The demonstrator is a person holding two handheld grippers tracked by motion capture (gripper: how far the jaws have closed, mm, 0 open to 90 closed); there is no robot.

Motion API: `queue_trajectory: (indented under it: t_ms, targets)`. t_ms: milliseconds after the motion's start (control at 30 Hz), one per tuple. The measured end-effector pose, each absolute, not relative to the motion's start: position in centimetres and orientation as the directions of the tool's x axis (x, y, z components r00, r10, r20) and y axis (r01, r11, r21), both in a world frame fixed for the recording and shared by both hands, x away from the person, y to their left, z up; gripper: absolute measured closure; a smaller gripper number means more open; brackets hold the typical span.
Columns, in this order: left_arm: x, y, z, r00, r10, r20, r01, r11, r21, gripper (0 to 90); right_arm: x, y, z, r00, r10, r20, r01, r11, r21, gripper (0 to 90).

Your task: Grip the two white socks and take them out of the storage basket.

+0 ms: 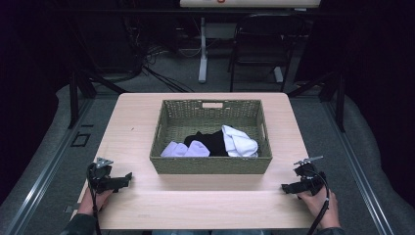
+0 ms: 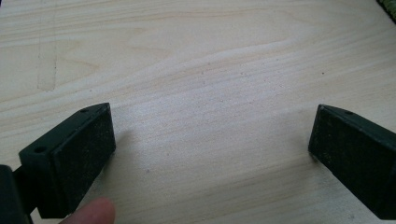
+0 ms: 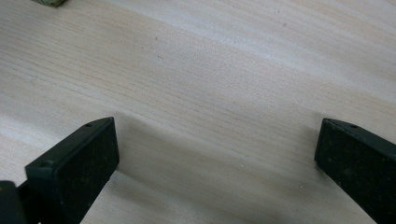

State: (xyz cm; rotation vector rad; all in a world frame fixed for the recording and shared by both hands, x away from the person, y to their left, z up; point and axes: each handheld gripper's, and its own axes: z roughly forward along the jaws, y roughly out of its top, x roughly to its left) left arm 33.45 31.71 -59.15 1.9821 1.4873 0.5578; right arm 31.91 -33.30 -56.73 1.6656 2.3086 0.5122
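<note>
The woven basket (image 1: 211,165) sits at the centre of the high view on the light wood table (image 1: 195,205). It holds white socks (image 1: 239,141) and a black garment (image 1: 211,139), probably gathered there for sorting. Your left gripper (image 1: 120,180) rests at lower left and your right gripper (image 1: 289,187) at lower right, both pointing inward, seemingly poised to start. Each gripper view adds bare wood grain between widely parted, empty jaws.
</note>
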Motion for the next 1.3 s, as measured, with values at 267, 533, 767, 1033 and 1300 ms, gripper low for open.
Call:
queue_trajectory:
  t_ms: [267, 533, 767, 1033, 1300]
  targets:
    - [33.4, 31.7, -59.1, 0.286, 0.958, -0.019, 0.710, -0.199, 0.676, 0.4, 31.9, -33.3, -56.8, -0.314, 0.949, 0.012, 0.861, 0.280, 0.425, 0.0]
    - [33.5, 31.7, -59.1, 0.284, 0.959, -0.017, 0.713, -0.199, 0.673, 0.3, 31.9, -33.4, -56.8, -0.326, 0.945, 0.006, 0.851, 0.291, 0.437, 0.0]
    - [33.6, 31.7, -59.1, 0.286, 0.958, -0.023, 0.711, -0.196, 0.676, 0.1, 32.2, -33.5, -56.5, -0.340, 0.941, -0.002, 0.864, 0.313, 0.394, 0.0]
    - [33.7, 31.8, -59.1, 0.291, 0.956, -0.022, 0.712, -0.201, 0.673, 0.1, 32.1, -33.5, -55.3, -0.325, 0.945, 0.027, 0.873, 0.289, 0.392, 0.0]
    - [33.7, 31.8, -59.1, 0.288, 0.957, -0.021, 0.712, -0.200, 0.673, 0.1, 32.0, -33.4, -53.3, -0.323, 0.945, 0.041, 0.862, 0.276, 0.426, 0.0]
